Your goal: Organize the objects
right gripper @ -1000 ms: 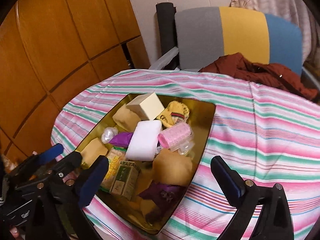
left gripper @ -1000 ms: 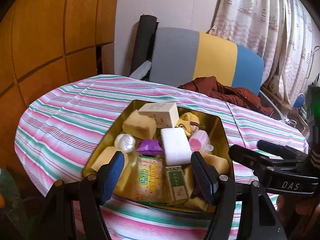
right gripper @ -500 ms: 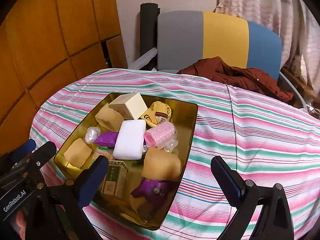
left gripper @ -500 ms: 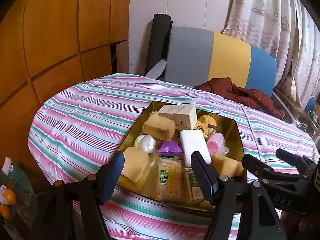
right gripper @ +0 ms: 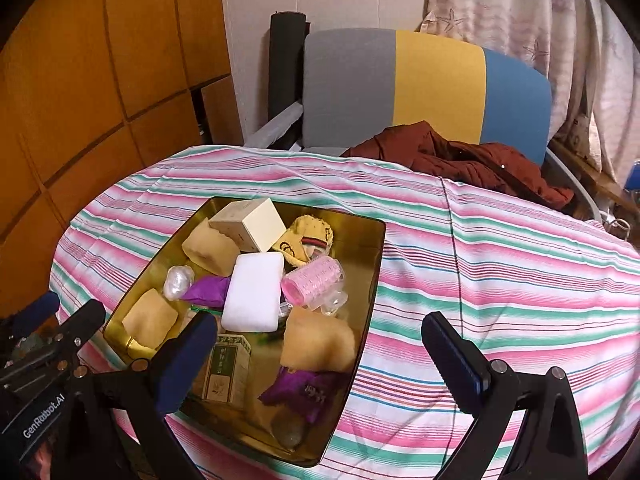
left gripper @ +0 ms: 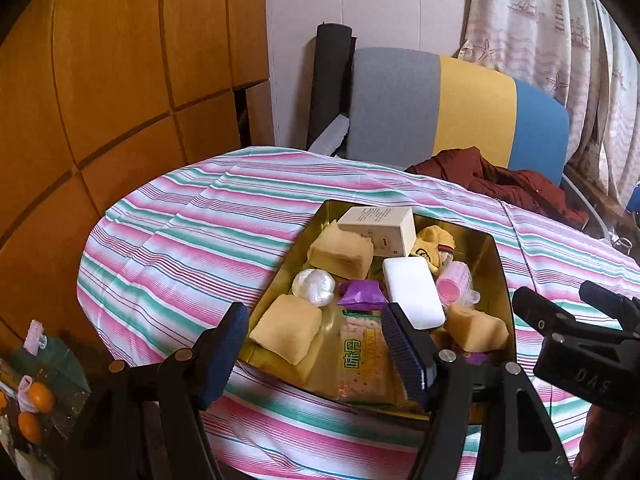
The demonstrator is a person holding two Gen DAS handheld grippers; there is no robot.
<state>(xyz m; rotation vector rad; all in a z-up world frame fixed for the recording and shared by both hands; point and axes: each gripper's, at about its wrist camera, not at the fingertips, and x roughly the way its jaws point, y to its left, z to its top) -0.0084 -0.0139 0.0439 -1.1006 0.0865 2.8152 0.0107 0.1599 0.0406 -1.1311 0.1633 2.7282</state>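
A gold metal tray (right gripper: 372, 280) is sitting on a round table covered with a pink, green and white striped cloth (right gripper: 500, 280), toward the near left part of the table as seen from the right wrist camera. The tray is holding a jumble of small things. A cream box (right gripper: 250, 224) is leaning at the far end, next to a yellow knitted pouch (right gripper: 310, 236). A white block (right gripper: 254, 292) is lying in the middle, touching a pink hair roller (right gripper: 312, 280) on its right. A purple wrapper (right gripper: 208, 290) and a small pearly ball (right gripper: 178, 282) are lying to its left. Tan sponge-like blocks (right gripper: 150, 318) are sitting at several spots in the tray. A green carton (right gripper: 224, 366) and a second purple packet (right gripper: 308, 388) are lying at the near end; the left wrist camera also shows a cracker packet (left gripper: 362, 360) there.

The left gripper (left gripper: 316, 350) is hovering over the near edge of the tray, its fingers standing apart with nothing between the pads. The right gripper (right gripper: 320, 354) is hanging over the tray's near right corner, its fingers spread wide and gripping nothing.

Beyond the table, a chair (right gripper: 400, 88) with grey, yellow and blue panels is standing against the wall, with a dark red garment (right gripper: 460, 160) heaped on it. A patterned curtain (right gripper: 540, 20) is hanging on the right, and wooden panelling (right gripper: 80, 80) is filling the left.
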